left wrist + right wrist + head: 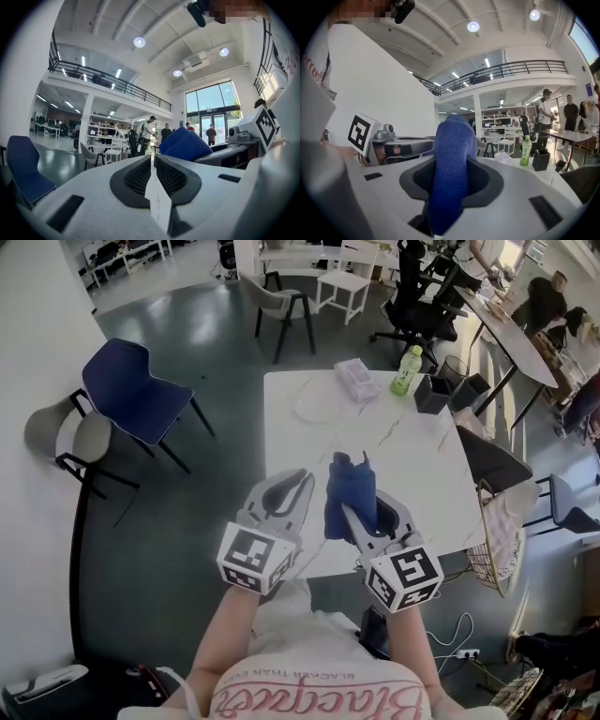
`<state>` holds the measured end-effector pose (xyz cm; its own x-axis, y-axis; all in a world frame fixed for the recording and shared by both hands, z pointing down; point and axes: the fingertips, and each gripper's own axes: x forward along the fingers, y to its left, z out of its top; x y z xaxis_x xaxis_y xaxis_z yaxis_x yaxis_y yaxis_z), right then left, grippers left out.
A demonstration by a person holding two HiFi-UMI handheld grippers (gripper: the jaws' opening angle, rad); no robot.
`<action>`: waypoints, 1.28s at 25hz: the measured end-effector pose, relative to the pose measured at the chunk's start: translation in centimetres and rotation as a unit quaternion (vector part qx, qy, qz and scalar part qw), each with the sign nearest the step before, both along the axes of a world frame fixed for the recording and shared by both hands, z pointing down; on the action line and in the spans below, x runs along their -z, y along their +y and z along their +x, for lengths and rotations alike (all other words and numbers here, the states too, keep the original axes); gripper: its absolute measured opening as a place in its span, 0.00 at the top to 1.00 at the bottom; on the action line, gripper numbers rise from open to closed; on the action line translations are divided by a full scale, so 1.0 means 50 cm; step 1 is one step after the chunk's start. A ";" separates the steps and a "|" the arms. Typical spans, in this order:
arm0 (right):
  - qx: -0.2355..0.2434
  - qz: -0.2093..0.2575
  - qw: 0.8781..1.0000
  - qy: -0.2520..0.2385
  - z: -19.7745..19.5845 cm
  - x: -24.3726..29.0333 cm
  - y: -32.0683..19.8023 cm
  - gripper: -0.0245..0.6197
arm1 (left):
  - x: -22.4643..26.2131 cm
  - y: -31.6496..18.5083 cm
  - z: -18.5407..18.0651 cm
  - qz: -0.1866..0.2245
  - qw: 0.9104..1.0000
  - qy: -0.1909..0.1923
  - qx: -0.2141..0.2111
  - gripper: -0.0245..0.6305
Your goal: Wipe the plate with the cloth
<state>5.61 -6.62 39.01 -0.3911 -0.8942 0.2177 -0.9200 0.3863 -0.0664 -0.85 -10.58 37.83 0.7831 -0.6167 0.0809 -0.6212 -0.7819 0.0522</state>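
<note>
right gripper jaws: clenched on the cloth (450, 159), pads pressing its folded middle from both sides.
right gripper (452, 174): held above the near edge of the table (412, 465), seen in the head view (361, 514) with its marker cube toward the person.
cloth, look: dark blue, with a fine knitted or terry texture, bunched into a thick soft roll.
cloth, place: standing up out of the right jaws, with one rounded end rising above them and the other end going down between them; in the head view (349, 486) hanging over the near part of the white top, not touching it as far as can be told; in the left gripper view (185, 143) visible as two blue folds just beside the left jaws.
left gripper jaws: pressed together, nothing grasped.
left gripper (152, 160): just beside the right one, at about the same height, in the head view (302, 480) pointing toward the table.
plate (314, 407): clear, round, faint against the white marbled top; lying flat on the far part of the table, well apart from both grippers and from the cloth.
tissue pack (356, 379): just beside the plate, toward the far edge.
green bottle (407, 369): upright at the far right corner, also in the right gripper view (526, 151).
black container (433, 395): near the bottle.
blue chair (131, 390): on the grey floor, left of the table.
</note>
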 end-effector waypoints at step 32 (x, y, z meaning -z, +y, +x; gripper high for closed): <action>0.030 -0.090 0.995 -0.002 0.098 -0.139 -0.342 0.77 | -0.167 -0.361 0.033 -0.117 0.988 -0.011 0.103 0.64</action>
<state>10.52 -23.72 45.94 -0.4430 -0.8161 0.3711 -0.8957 0.4211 -0.1431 0.79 -28.63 46.18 0.6402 -0.7245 0.2554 -0.7681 -0.6077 0.2016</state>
